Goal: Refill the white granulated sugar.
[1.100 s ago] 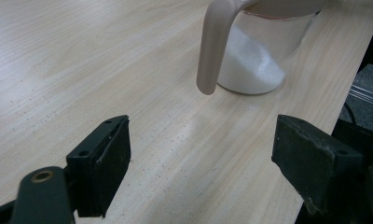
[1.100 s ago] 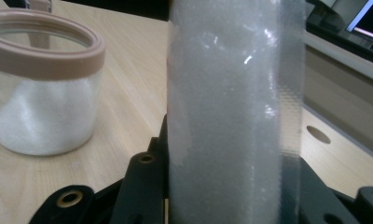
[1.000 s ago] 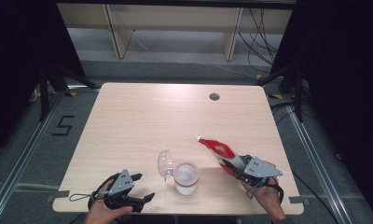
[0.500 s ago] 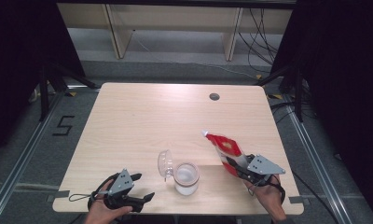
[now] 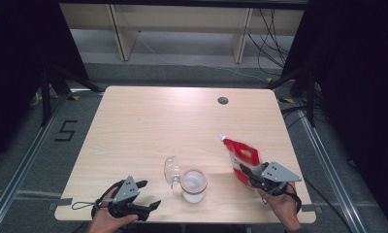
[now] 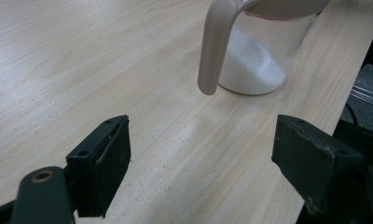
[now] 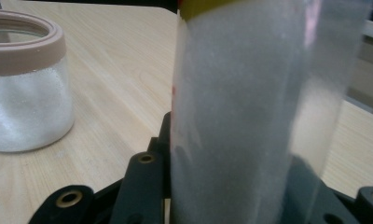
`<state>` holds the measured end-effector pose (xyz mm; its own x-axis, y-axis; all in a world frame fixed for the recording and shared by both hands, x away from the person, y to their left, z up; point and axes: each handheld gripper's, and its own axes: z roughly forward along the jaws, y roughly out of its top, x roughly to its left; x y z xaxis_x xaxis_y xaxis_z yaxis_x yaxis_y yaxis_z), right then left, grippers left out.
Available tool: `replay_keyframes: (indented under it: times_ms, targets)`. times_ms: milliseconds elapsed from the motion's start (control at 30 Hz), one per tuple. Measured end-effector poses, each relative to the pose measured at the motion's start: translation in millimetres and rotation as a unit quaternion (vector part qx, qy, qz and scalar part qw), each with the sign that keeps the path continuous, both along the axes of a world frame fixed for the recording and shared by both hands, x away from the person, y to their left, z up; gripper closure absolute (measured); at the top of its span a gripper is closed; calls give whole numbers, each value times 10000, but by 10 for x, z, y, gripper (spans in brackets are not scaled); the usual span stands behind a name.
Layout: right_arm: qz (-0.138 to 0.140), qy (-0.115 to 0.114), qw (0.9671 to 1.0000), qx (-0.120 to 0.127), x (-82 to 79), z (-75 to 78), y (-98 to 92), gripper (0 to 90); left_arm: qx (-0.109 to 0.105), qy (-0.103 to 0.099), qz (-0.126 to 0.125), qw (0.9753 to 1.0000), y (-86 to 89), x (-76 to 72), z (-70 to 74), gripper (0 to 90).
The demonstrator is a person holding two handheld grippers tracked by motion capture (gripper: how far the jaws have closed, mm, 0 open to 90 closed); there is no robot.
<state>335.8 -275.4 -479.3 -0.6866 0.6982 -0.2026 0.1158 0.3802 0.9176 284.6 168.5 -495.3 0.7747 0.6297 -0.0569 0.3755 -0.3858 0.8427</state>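
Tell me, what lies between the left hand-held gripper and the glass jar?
Only bare table: in the high view, nothing separates the left hand-held gripper from the jar.

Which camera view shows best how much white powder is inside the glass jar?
The right gripper view: the jar stands side-on there, powder filling most of its height. The left gripper view cuts off the top of the jar; the high view looks down into its mouth.

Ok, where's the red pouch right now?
In the high view, the red pouch is near the table's front right, clamped in the right gripper, right of the jar.
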Motion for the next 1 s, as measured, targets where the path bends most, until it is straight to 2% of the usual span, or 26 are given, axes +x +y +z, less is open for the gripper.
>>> replay_keyframes:
  times_ms: [33, 100, 133, 200, 267, 300, 367, 400, 533, 567, 600, 633, 667, 700, 733, 767, 800, 833, 867, 900, 933, 967, 1000]
  targets:
    - [-34, -104, 9999, -88, 3, 9, -19, 682, -1, 0, 3, 10000, 1, 0, 0, 191]
    - [-76, 38, 10000, 0, -10, 12, -36, 682, 61, -71, -57, 9999, 8, 10, 5, 191]
    - [-62, 26, 10000, -21, -10, 15, -50, 682, 1, 3, 8, 10000, -1, 0, -1, 192]
    - [-73, -44, 9999, -65, -13, 11, -70, 680, -1, 2, 2, 10000, -3, -1, -1, 191]
    - [-174, 101, 9998, 75, -32, 10, -74, 680, 2, 0, 4, 10000, -1, -1, 0, 191]
    - [-168, -56, 9998, -32, -18, 13, -96, 680, -1, -6, 1, 10000, 0, 1, 1, 191]
    - [-280, 118, 9995, 104, -38, 9, -100, 679, 20, 25, -13, 10000, 9, 4, 6, 191]
    - [-266, 126, 9995, 79, -34, 13, -112, 679, 115, -10, 8, 9999, 21, 6, 10, 191]
    - [-360, 213, 9991, 111, -66, 4, -135, 679, 21, 26, 1, 10000, 7, 1, 7, 191]
    - [-420, 221, 9987, 168, -75, -2, -139, 678, 136, -43, -32, 9999, 23, 10, 10, 191]
    - [-448, 226, 9985, 207, -78, -4, -153, 678, 176, -18, -17, 9998, 27, 9, 14, 191]
    - [-451, 204, 9986, 192, -83, -9, -159, 677, 167, -17, -7, 9999, 27, 10, 14, 191]
    - [-508, 277, 9980, 238, -109, -15, -162, 678, 171, -19, -6, 9999, 28, 10, 14, 191]
    - [-505, 251, 9981, 246, -112, -17, -168, 678, -8, 5, 45, 10000, 5, -3, 5, 191]
    - [-515, 283, 9978, 296, -122, -19, -159, 678, 86, -3, 6, 10000, 17, 5, 10, 191]
    - [-550, 218, 9978, 288, -126, -23, -152, 678, 171, -17, -12, 9999, 26, 10, 14, 191]
    - [-561, 166, 9978, 307, -122, -29, -149, 677, 38, 39, -14, 10000, 10, 3, 9, 191]
    - [-491, 251, 9981, 278, -121, -24, -160, 674, 14, 24, -14, 10000, 8, 3, 5, 191]
    - [-588, 230, 9974, 346, -127, -25, -158, 669, 24, 32, -4, 10000, 8, 2, 7, 191]
    - [-562, 191, 9978, 310, -121, -24, -167, 664, 127, -3, -9, 9999, 21, 8, 11, 191]
    - [-584, 231, 9973, 371, -133, -18, -168, 656, 126, -20, 20, 9999, 22, 7, 11, 191]
    - [-570, 175, 9976, 340, -128, -10, -186, 646, 19, -31, 38, 10000, 12, 2, 7, 191]
    - [-641, 243, 9970, 350, -153, 3, -198, 635, 40, -32, 44, 10000, 18, 2, 7, 191]
